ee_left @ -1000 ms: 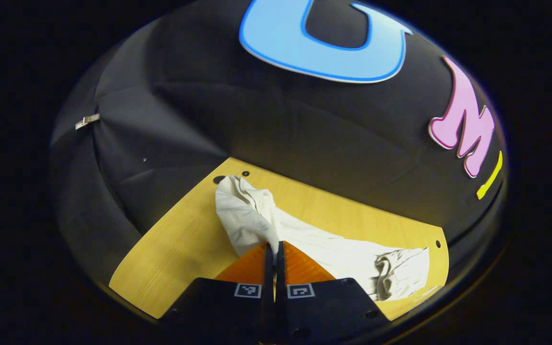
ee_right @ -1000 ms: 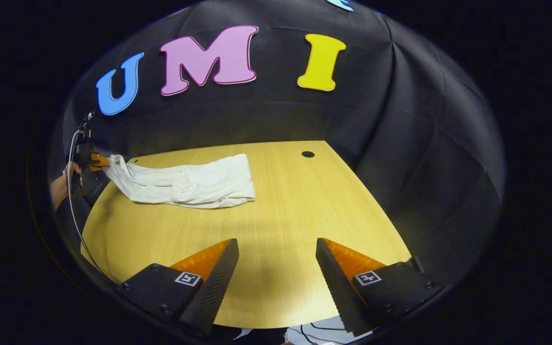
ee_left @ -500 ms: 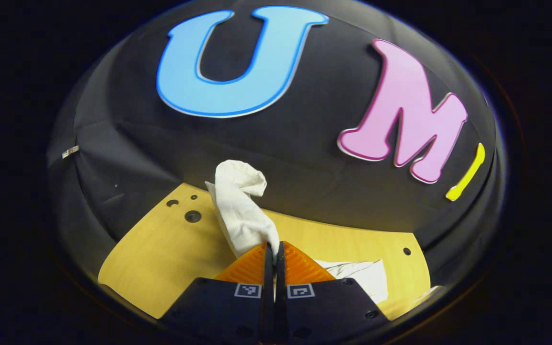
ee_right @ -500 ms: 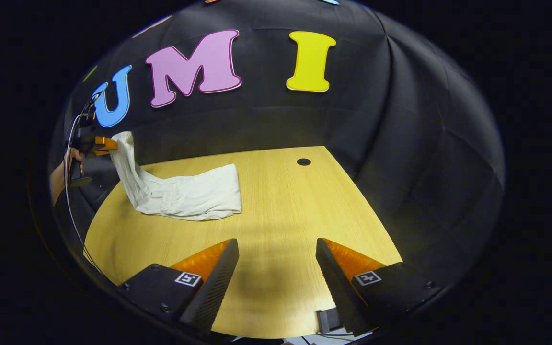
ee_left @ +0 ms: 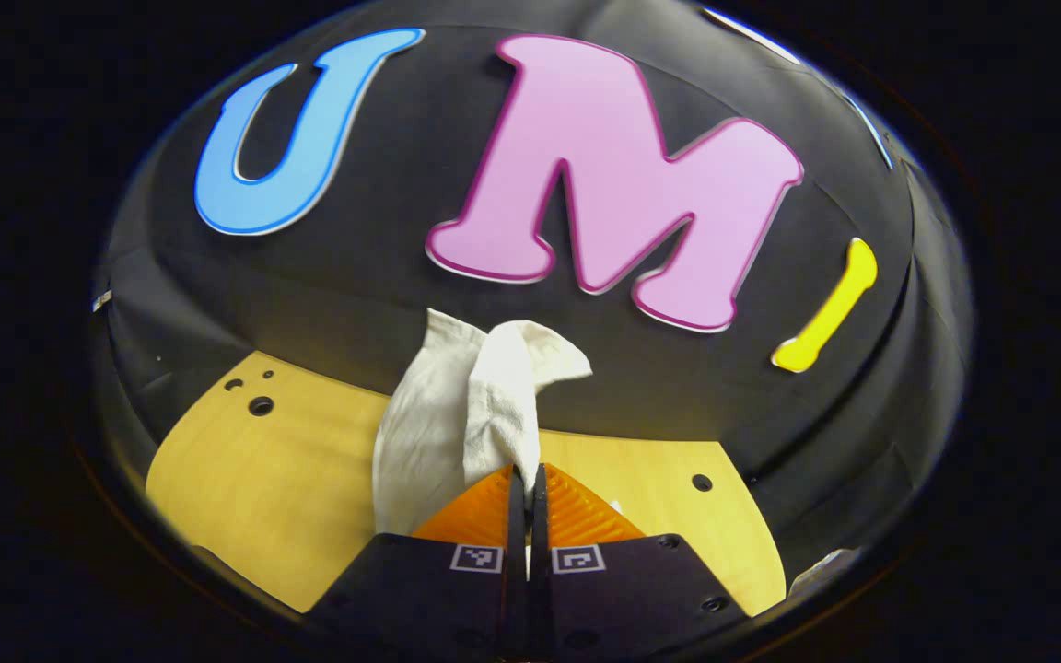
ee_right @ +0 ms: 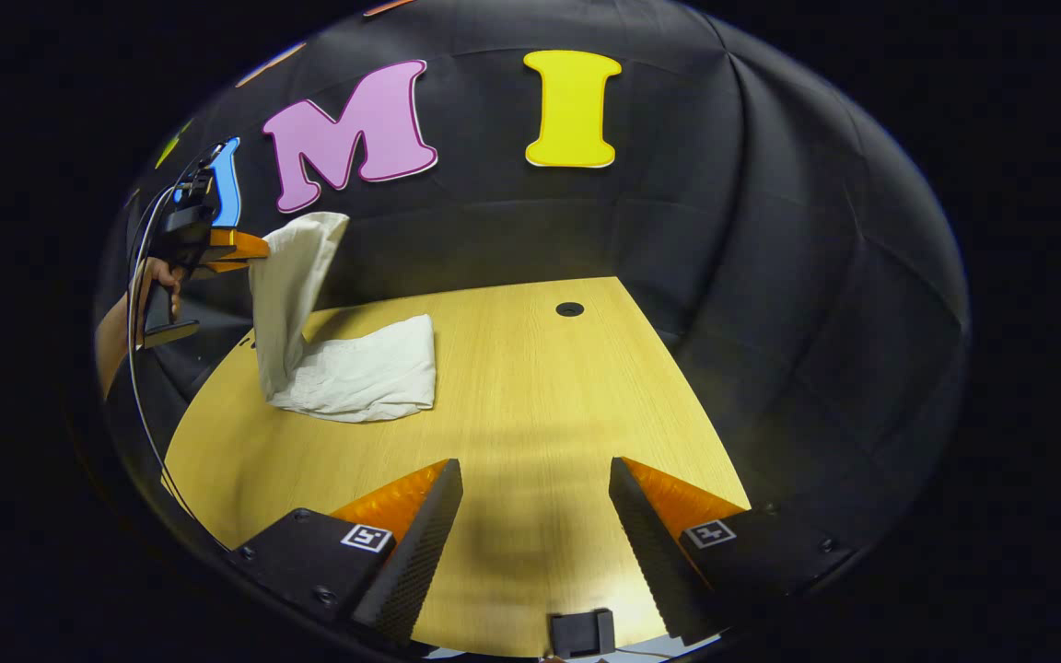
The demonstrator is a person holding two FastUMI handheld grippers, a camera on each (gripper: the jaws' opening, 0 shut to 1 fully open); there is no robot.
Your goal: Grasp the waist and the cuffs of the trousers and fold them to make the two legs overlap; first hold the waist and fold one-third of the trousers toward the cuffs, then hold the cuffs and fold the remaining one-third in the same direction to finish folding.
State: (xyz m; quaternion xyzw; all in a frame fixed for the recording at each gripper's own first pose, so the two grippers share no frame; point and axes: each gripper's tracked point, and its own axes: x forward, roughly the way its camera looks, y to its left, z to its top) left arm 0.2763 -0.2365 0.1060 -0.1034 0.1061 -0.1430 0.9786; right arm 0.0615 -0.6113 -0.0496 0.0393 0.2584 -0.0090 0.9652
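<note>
1. At the bottom of the left gripper view, the left gripper has its fingers pressed together on a bunched end of the white trousers. The cloth stands up from the fingertips in a loose flap and hangs down to the left of them over the table. I cannot tell which end of the trousers this is. Small round holes mark the table near its far left corner and on its right side.

2. In the right gripper view, the right gripper is low over the near part of the table with its fingers wide apart and nothing between them. Far to the left, a hand holds the left gripper well above the table, clamped on the trousers. One part hangs down from it in a tall drape; the rest lies in a flat, doubled pile on the table's far left part. A dark hole sits near the table's far edge.
</note>
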